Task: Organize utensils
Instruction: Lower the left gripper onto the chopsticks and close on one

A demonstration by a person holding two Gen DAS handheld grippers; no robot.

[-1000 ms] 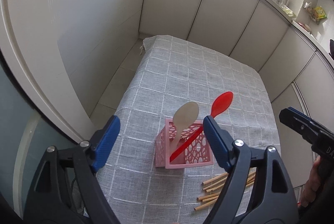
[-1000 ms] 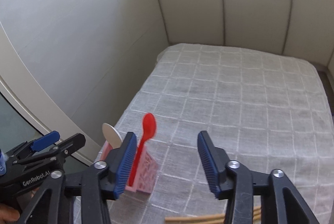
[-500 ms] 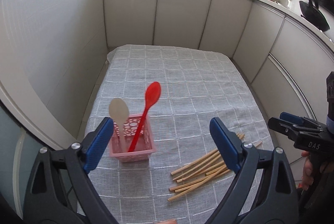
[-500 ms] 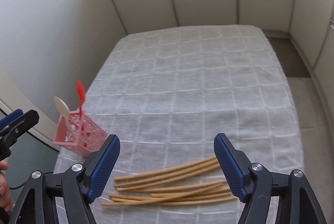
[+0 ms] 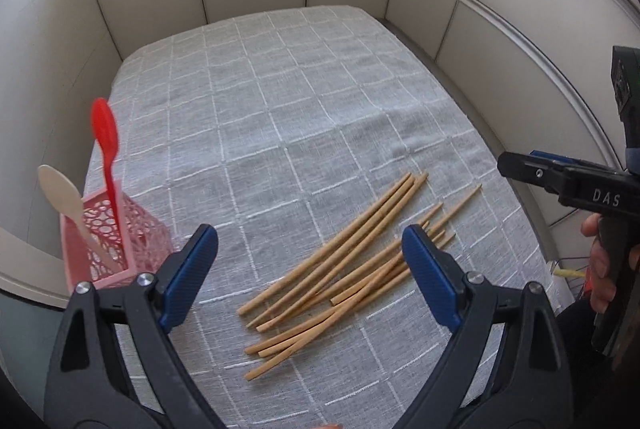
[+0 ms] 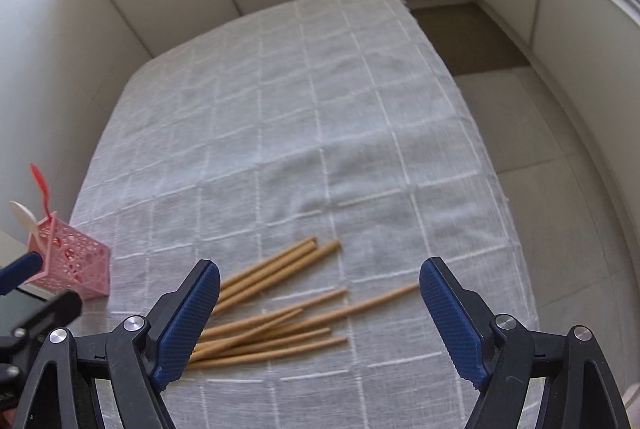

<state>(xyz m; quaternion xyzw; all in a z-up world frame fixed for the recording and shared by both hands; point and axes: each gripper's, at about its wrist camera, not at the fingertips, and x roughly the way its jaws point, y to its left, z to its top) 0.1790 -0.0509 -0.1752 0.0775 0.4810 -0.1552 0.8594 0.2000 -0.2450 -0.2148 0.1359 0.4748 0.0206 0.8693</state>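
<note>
Wooden chopsticks (image 5: 352, 261) lie loose on the grey checked cloth (image 5: 280, 109) over the surface, near the front edge. Left hand-held gripper (image 5: 310, 257) hangs wide and empty above them; right hand-held gripper (image 6: 320, 293) is opening, nothing pinched. Far left, a pink basket (image 5: 108, 241) holds a red spoon (image 5: 105, 141) and a cream spoon (image 5: 64, 197).

Both tongs swung from pink basket (image 5: 105, 244) over to chopsticks (image 5: 344, 261); right tongs (image 6: 319, 321) opening.
</note>
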